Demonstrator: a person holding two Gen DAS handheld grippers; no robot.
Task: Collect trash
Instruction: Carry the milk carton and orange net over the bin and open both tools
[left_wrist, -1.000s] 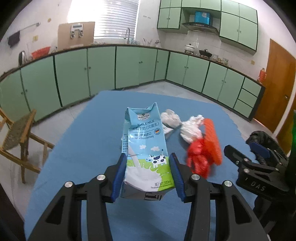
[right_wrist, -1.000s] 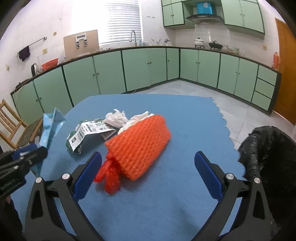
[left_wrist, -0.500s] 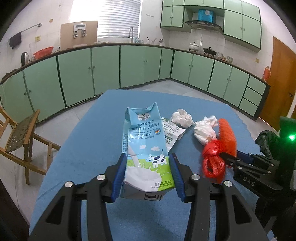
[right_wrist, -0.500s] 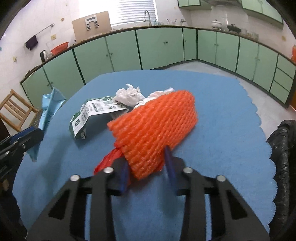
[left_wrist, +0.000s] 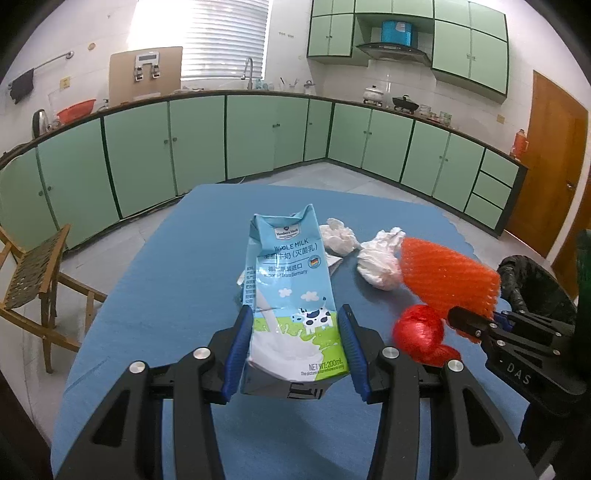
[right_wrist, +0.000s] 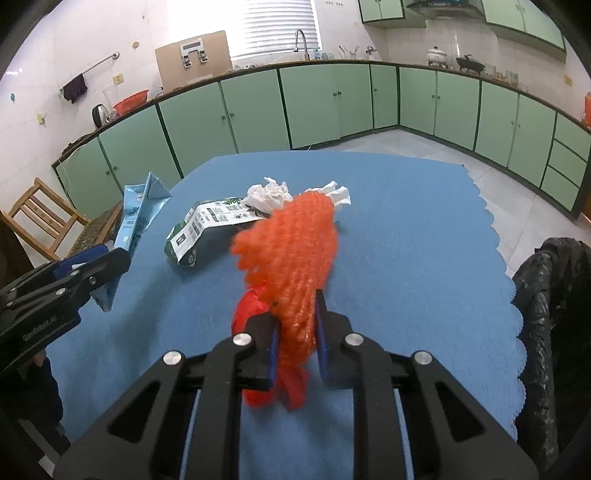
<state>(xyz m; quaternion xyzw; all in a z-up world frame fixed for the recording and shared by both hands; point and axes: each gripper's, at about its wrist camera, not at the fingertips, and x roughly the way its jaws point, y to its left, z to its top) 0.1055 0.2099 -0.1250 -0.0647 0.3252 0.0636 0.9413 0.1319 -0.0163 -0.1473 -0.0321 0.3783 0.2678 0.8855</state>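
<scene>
Bin position decides the coming move: the black trash bag (right_wrist: 550, 306) sits off the table's edge at about three o'clock in the right wrist view, just beyond the scalloped hem of the blue tablecloth (right_wrist: 406, 229), so it lies on the right hand's side and well away from the left. The right gripper (right_wrist: 295, 332) is clamped on the orange foam net (right_wrist: 295, 258), its blue pads squeezed into the lower end, with a red plastic bag (right_wrist: 255, 317) bunched beside and under the left-hand jaw; whether that bag is pinched too I cannot tell. The net's long axis runs straight out along the fingers toward twelve o'clock, so it sticks out well ahead of the jaws, and I judge a swing toward three o'clock would carry its far end over the bag first. The left gripper (left_wrist: 295, 343) is clamped on an upright milk carton (left_wrist: 291, 295), whose long axis also points to twelve o'clock; from there the bag (left_wrist: 532, 284) shows at about three o'clock, past the right gripper, so this hand is the farther one. Still on the cloth are two crumpled tissues (left_wrist: 380, 266) and a flattened green-and-white carton (right_wrist: 207, 225), lying at eleven to twelve o'clock from the right gripper.
</scene>
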